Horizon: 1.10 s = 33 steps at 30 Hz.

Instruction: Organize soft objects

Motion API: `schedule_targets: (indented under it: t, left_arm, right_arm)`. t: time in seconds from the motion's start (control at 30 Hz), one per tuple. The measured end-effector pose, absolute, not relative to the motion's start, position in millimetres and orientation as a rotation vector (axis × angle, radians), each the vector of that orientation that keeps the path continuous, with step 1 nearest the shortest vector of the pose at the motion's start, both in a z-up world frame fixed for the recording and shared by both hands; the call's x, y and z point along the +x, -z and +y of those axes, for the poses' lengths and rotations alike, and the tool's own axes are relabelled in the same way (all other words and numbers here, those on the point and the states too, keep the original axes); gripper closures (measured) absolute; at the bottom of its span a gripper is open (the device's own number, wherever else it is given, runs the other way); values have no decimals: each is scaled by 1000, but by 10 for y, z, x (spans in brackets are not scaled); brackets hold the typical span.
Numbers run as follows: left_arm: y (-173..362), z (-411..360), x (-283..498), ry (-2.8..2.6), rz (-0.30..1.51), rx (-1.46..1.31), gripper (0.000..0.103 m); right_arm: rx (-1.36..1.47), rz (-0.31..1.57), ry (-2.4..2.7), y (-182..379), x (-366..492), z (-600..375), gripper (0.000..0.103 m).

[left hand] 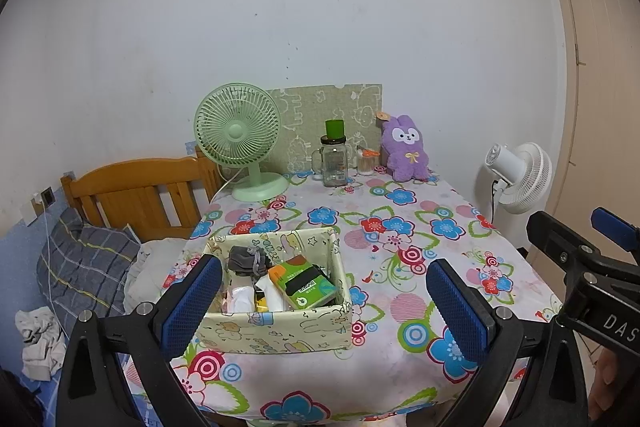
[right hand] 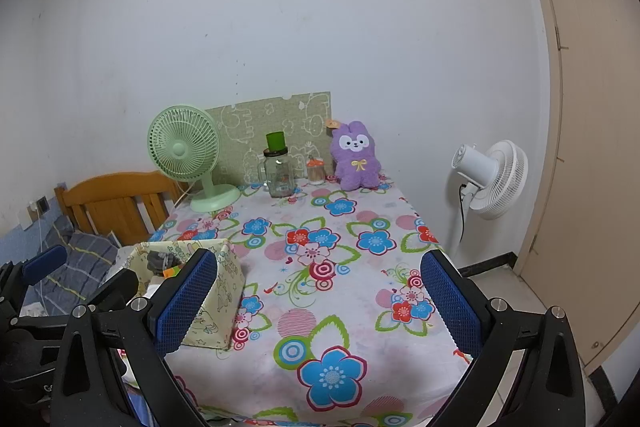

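1. The left gripper (left hand: 324,311) hangs spread wide with nothing between its blue ribbed pads (left hand: 456,311), just short of the pale yellow cartoon-print fabric storage box (left hand: 276,331).
2. The right gripper (right hand: 320,303) is likewise parted and empty over the flower-print tablecloth (right hand: 340,291), beside the left one.
3. The box, near the table's front left, holds a rolled grey sock bundle (left hand: 246,261), a green tissue packet (left hand: 304,287) and white soft items (left hand: 244,297), so much of the sorting looks done.
4. The fluffy purple plush rabbit (left hand: 405,149) sits upright at the far edge, well apart from the box; it seems the one soft thing left.
5. The left pad covers the box's near left corner, and its lower contents are too jumbled to name.
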<state>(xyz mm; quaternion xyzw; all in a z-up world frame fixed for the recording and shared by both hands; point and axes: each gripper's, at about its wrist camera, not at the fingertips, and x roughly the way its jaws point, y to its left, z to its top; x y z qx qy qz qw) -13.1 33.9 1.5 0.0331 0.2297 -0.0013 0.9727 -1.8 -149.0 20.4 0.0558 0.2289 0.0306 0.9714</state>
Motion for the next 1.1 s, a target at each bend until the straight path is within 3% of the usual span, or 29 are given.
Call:
schedule_targets:
  t: [1.1]
  left_arm:
    - [-27, 353, -121, -10, 459, 72, 0]
  right_arm:
    - [119, 457, -67, -193, 5, -1481, 0]
